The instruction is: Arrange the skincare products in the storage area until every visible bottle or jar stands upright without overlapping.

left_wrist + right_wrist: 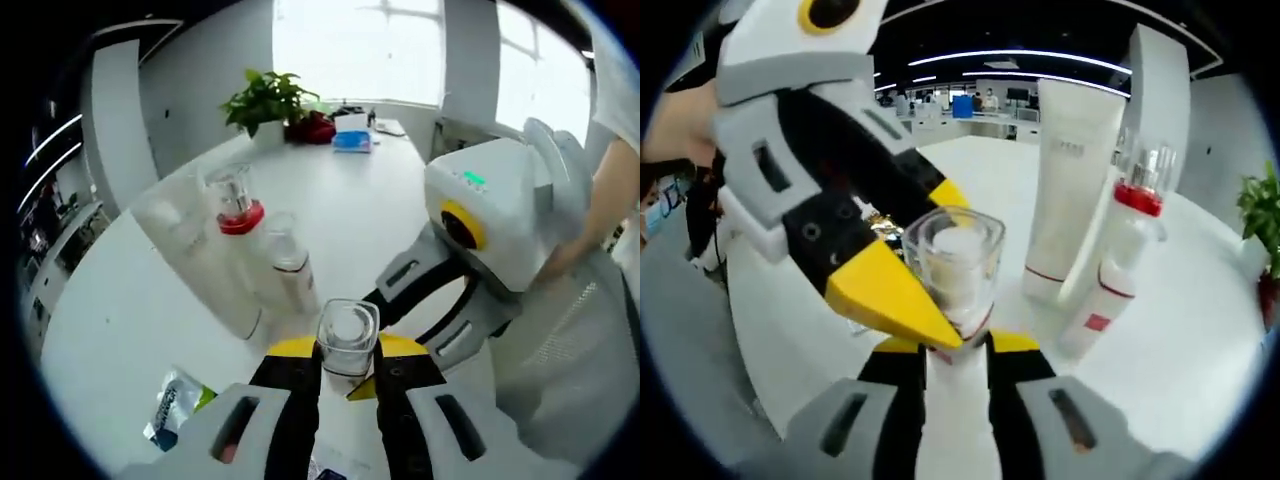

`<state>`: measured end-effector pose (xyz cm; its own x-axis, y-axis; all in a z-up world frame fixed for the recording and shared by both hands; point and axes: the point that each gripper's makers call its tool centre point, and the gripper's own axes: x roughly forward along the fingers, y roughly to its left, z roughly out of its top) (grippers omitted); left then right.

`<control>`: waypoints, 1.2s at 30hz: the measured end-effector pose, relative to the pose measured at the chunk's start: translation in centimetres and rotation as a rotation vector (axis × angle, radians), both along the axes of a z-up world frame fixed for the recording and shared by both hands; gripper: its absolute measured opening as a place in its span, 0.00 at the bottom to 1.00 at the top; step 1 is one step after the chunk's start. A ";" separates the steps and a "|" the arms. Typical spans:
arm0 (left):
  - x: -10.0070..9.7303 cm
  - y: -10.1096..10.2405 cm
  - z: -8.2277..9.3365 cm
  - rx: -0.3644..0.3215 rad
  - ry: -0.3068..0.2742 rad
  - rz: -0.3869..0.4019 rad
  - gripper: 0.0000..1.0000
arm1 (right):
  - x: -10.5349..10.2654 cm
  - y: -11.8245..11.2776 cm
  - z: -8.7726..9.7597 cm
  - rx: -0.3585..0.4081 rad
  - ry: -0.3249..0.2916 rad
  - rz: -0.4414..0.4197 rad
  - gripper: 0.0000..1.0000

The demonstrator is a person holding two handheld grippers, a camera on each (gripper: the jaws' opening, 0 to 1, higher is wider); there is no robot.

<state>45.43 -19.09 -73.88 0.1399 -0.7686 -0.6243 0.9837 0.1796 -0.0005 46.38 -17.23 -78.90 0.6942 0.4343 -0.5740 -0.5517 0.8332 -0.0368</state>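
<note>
Both my left tongs point(347, 372) and right tongs point(957, 345) are clamped on one clear-capped bottle point(347, 338) above the white tabletop point(130, 310); tube point(1072, 190) and red-collared bottle point(1120, 260) stand upright nearby.

You had one clear-capped bottle point(347, 340) up front, one tall white tube point(195, 255), one red-collared pump bottle point(240, 225) and one smaller white bottle point(290, 265) standing behind. One sachet point(178, 405) lay flat on the worktop point(340, 200), and one potted plant point(265, 100) stood far off.
</note>
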 end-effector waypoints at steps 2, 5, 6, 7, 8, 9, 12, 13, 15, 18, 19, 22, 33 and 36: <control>0.0 0.0 -0.1 0.002 0.000 -0.002 0.17 | 0.0 -0.1 -0.2 -0.004 0.003 -0.001 0.23; 0.2 -0.1 -0.2 -0.001 0.001 -0.002 0.17 | 0.1 -0.2 -0.2 0.004 -0.001 -0.006 0.22; 0.3 -0.1 -0.2 0.003 -0.005 -0.006 0.17 | 0.1 -0.3 -0.2 0.006 -0.001 -0.006 0.22; 0.3 -0.1 -0.2 0.000 -0.004 -0.007 0.17 | 0.2 -0.3 -0.2 0.008 -0.002 -0.008 0.22; 0.5 -0.1 -0.2 0.000 -0.004 -0.006 0.17 | 0.3 -0.4 -0.1 0.009 -0.002 -0.009 0.22; 0.7 -0.1 -0.3 0.004 -0.011 -0.007 0.17 | 0.4 -0.5 -0.2 0.007 -0.003 -0.012 0.22; 1.1 0.1 -0.5 0.019 -0.036 -0.010 0.17 | 0.5 -0.9 -0.2 0.001 -0.007 -0.024 0.20; 1.2 0.1 -0.7 0.029 -0.035 -0.013 0.17 | 0.6 -1.1 -0.2 0.001 -0.009 -0.027 0.20; 1.2 0.3 -1.2 0.050 -0.041 -0.027 0.16 | 0.6 -1.3 -0.3 0.000 -0.009 -0.034 0.20; 1.0 0.3 -1.4 0.057 -0.049 -0.034 0.15 | 0.8 -1.7 -0.4 -0.003 -0.009 -0.046 0.20; 1.0 0.3 -1.4 0.058 -0.053 -0.035 0.14 | 0.8 -1.9 -0.4 -0.005 -0.011 -0.050 0.20; 1.2 0.2 -1.5 0.062 -0.063 -0.037 0.10 | 0.8 -2.1 -0.5 -0.017 -0.009 -0.058 0.19; 1.2 -0.5 -1.7 0.033 -0.034 -0.035 0.17 | 1.1 -2.4 -0.7 -0.037 -0.008 -0.124 0.19; 1.5 -0.7 -2.0 0.033 -0.034 -0.034 0.16 | 1.3 -2.6 -0.8 -0.046 -0.009 -0.149 0.19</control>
